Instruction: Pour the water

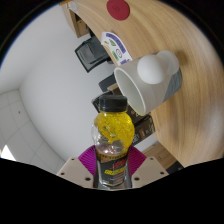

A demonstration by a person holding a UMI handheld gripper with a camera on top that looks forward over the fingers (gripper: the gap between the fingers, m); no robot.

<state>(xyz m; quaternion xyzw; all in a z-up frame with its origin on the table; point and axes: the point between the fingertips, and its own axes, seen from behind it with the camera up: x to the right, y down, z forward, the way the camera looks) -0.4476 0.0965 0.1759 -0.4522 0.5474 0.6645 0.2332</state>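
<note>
My gripper (pixel 112 166) is shut on a clear bottle (pixel 112 140) with yellow contents, a dark label and a black cap; both magenta pads (pixel 90 160) press on its sides. The bottle is tipped forward, its cap end (pixel 109 103) right at the rim of a white cup (pixel 148 82). The cup stands on a wooden table (pixel 185 40) and its open mouth faces the bottle's neck. The view is rolled, so the table runs upward at the right. Whether liquid flows is not visible.
A red round coaster (pixel 119 8) lies on the table beyond the cup. A white packet with print (pixel 112 45) and a dark object (pixel 92 54) sit at the table's edge. White floor lies to the left of the table.
</note>
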